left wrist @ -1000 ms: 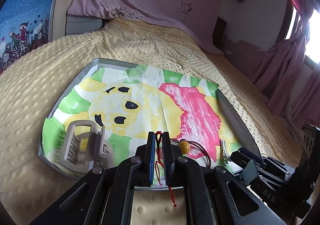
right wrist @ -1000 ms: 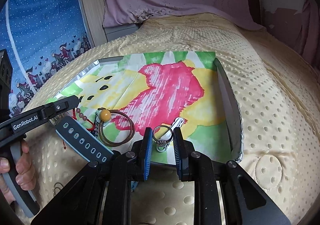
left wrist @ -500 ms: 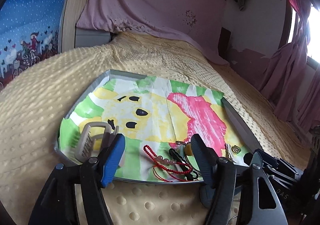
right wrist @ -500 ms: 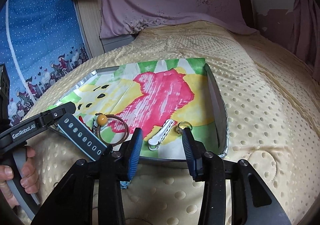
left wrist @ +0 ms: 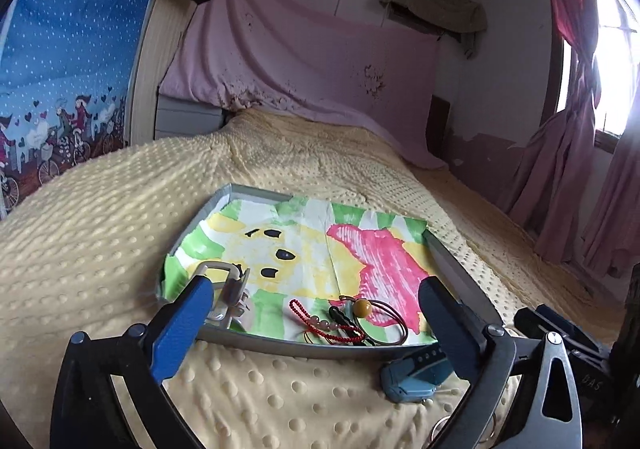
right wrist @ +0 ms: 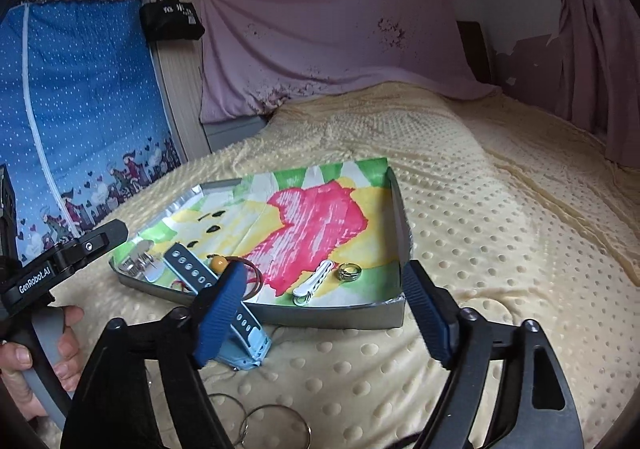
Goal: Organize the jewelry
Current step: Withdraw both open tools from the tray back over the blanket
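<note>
A grey tray [left wrist: 452, 269] lined with a painted paper lies on the yellow bed. In it are a red bead bracelet [left wrist: 316, 319], a hair tie with a yellow bead [left wrist: 362, 307], a grey claw clip [left wrist: 228, 289], a white hair clip [right wrist: 314, 283] and a silver ring [right wrist: 349, 271]. A blue watch strap [right wrist: 212, 289] leans over the tray's near rim onto the bed. My left gripper [left wrist: 316, 325] hovers in front of the tray, jaws opening wide, nothing between them. My right gripper [right wrist: 324, 313] is likewise back from the tray, jaws opening and empty.
Thin metal rings [right wrist: 260, 425] lie on the dotted blanket [right wrist: 480, 249] near me. A person's hand [right wrist: 24, 361] holds the left gripper's handle. Pink cloth covers the headboard [left wrist: 300, 61], a blue curtain [right wrist: 80, 109] hangs left, pink curtains [left wrist: 580, 169] right.
Both grippers were shut, the left on the red bracelet and the right on the ring. Both opened, left these lying in the tray, and drew back and upward.
</note>
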`<state>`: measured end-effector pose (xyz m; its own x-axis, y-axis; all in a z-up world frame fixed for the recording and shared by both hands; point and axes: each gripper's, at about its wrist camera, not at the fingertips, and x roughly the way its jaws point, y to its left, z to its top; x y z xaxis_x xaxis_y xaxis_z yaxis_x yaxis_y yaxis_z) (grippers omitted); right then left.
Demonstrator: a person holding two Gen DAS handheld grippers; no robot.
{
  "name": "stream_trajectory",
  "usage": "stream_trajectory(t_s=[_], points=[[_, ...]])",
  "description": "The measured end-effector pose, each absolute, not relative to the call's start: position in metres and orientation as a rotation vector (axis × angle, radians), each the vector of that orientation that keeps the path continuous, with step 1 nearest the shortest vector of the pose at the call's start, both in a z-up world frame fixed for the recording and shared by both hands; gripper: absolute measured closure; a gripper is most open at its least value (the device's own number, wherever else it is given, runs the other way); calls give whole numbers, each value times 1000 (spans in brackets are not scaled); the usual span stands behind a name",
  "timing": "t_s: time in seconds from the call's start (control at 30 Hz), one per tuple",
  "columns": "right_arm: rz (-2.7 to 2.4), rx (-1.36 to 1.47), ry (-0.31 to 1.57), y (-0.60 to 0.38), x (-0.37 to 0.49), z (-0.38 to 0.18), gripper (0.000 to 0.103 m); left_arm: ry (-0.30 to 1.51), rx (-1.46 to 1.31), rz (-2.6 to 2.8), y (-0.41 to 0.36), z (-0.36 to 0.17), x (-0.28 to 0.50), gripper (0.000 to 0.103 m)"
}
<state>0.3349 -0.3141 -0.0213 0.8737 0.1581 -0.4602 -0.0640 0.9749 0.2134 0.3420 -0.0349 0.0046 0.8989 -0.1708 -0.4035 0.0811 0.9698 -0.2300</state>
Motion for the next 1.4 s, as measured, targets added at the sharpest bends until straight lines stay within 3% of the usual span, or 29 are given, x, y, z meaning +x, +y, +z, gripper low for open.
stream_trajectory(t_s=[0.1,0.33,0.9,1.4], points=[[113,202,458,-316,320,-13,9,429,-200,-122,-34,8,330,0],[123,198,399,-310,281,3,1,399,-197,-121,-25,13,293,0],[121,111,340,-280,182,26,1,324,-116,-138,-8,21,209,0],[96,57,500,-287,177,-4,1,544,-82,-180,-9,-22,220,0]])
